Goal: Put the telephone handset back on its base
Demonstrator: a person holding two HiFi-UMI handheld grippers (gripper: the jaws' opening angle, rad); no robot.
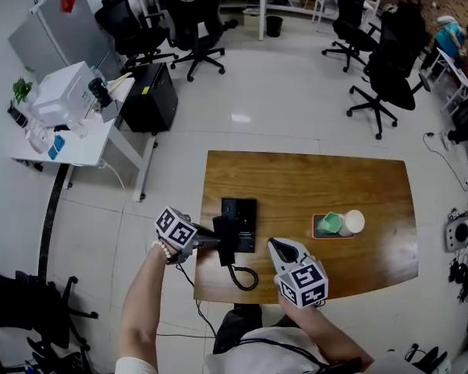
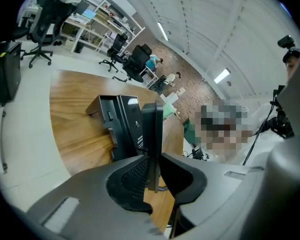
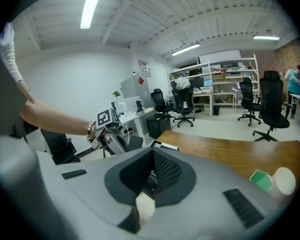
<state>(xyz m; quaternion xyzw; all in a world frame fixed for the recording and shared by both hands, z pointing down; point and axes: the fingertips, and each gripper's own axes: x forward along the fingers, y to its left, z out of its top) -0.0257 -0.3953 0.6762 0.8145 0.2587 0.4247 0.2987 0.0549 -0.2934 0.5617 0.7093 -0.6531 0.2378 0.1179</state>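
Pale tiled floor (image 1: 296, 92), black office chairs (image 1: 386, 76), white desk (image 1: 78, 142).

The left gripper (image 2: 153, 178) has its jaws clamped on a black handset (image 2: 152, 131), which stands edge-on between them. Just beyond it the black base (image 2: 119, 124) sits on a wooden table (image 2: 72, 109). Office chairs (image 2: 136, 64) stand farther back.
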